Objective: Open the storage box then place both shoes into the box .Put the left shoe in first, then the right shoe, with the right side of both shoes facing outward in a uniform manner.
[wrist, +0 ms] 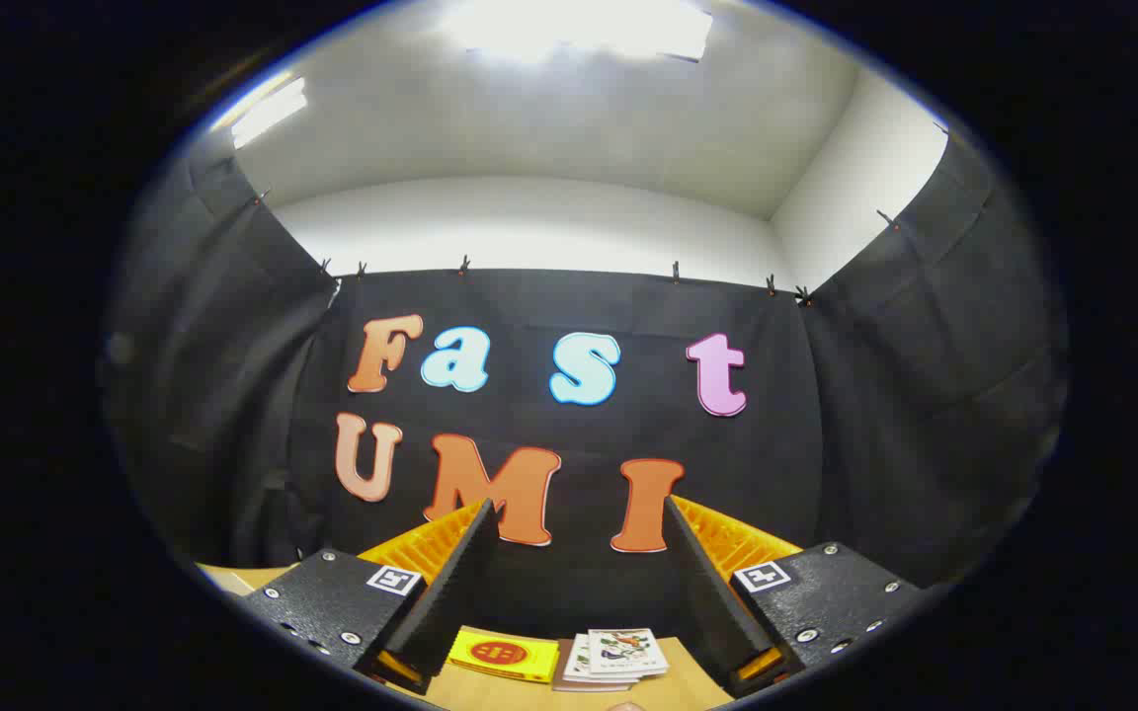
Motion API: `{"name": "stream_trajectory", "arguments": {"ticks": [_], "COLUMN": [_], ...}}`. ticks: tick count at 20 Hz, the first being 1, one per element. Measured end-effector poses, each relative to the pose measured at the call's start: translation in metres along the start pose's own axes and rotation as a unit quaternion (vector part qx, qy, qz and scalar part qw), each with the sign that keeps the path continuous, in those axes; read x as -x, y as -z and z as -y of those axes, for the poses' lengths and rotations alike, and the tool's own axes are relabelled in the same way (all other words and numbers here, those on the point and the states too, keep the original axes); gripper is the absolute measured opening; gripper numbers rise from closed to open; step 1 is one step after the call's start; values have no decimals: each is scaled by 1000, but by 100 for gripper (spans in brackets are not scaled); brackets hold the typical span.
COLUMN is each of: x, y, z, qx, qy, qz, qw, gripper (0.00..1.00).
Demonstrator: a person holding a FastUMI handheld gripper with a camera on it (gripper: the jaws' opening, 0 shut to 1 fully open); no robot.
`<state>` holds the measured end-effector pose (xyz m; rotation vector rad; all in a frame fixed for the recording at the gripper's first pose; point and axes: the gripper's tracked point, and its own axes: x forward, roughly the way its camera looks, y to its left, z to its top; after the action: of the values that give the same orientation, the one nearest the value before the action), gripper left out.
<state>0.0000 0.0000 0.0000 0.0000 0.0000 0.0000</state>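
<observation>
My gripper (579, 518) is raised and looks toward the booth's black cloth wall. Its two fingers (450, 583) stand wide apart, open, with nothing between them. Beyond and below the fingers lies a strip of wooden table (549, 691).
On the table between the finger bases lie a yellow booklet (505, 654) and a small stack of white printed cards (618, 657). Black cloth walls close the booth on three sides, with a white wall and ceiling lights above.
</observation>
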Motion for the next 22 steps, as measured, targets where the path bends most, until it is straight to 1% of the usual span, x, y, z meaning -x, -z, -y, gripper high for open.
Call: {"name": "stream_trajectory", "arguments": {"ticks": [4, 7, 10, 14, 17, 20, 22], "x": [10, 12, 14, 19, 23, 29, 32], "y": [-21, -21, -21, -10, 4, 17, 36], "z": [-32, -46, -46, -39, -35, -34, -42], "qx": [-10, -28, -31, -21, -31, -39, -38], "qy": [-13, -22, -13, 9, 24, 29, 21], "qz": [0, -17, -24, -36, -61, -77, -91], "qw": [1000, 999, 999, 999, 997, 996, 995], "gripper": [99, 99, 99, 99, 99, 99, 99]}}
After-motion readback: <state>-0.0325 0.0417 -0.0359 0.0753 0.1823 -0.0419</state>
